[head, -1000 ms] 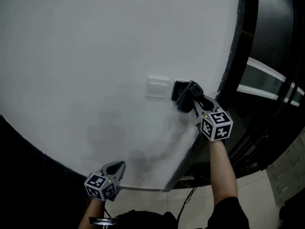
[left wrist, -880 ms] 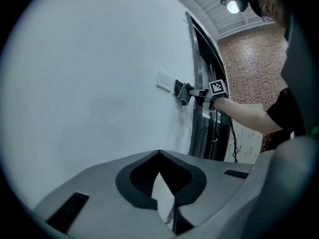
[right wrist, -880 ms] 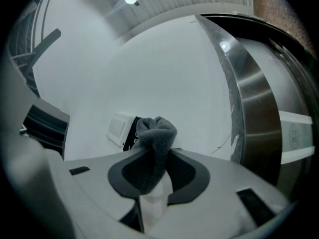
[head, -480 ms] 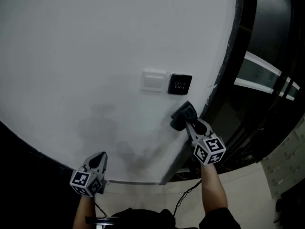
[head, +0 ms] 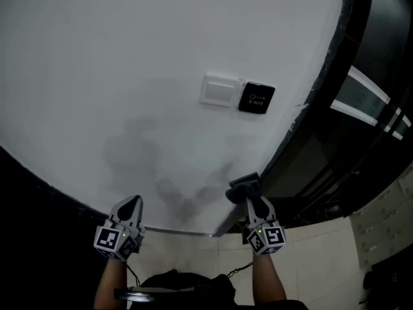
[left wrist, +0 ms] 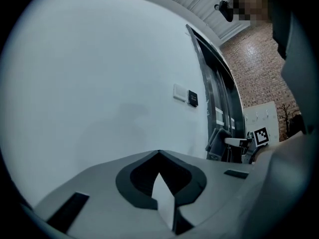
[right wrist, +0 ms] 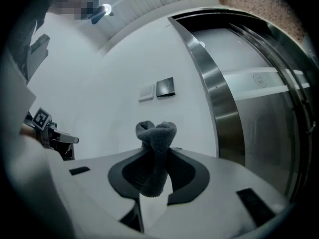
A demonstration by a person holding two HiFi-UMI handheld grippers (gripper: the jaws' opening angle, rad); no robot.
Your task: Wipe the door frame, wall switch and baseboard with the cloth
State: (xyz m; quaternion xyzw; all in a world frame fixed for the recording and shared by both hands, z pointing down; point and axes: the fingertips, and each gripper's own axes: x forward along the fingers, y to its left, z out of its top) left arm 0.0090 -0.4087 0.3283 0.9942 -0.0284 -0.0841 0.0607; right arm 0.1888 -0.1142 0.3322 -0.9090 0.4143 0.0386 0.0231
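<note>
Currently:

- Head view: my right hand-held gripper (head: 248,196) is clenched on the dark cloth (head: 242,187). It holds the cloth low on the white wall (head: 129,57), beside the corner where the wall meets the dark door frame (head: 322,89). The cloth is well below the white wall switch (head: 218,90) and the black exit plate (head: 256,98).
- Head view: my left hand-held gripper (head: 131,205) hangs low near the wall with its tip pointed at it, and it carries nothing.
- Head view, compared with one second ago: the cloth was then pressed on the black exit plate. It has since travelled down the wall edge. The left unit has kept to its low station.
- Left gripper view: the jaws are drawn together and nothing sits between them. The switch (left wrist: 179,92) lies far up the wall.
- Right gripper view: the cloth (right wrist: 155,153) is pinched upright between the jaws, with its folded end standing proud of them. Its end shows against the wall below the switch (right wrist: 146,92), with the metal door frame (right wrist: 207,83) to its right. I cannot confirm contact with the wall.
- Step in hand, as I judge it: the switch pass is finished and the cloth is in transit toward the baseboard.
- Next move: continue lowering the cloth, set its folded end flat against the foot of the wall, then sweep sideways under steady pressure.
</note>
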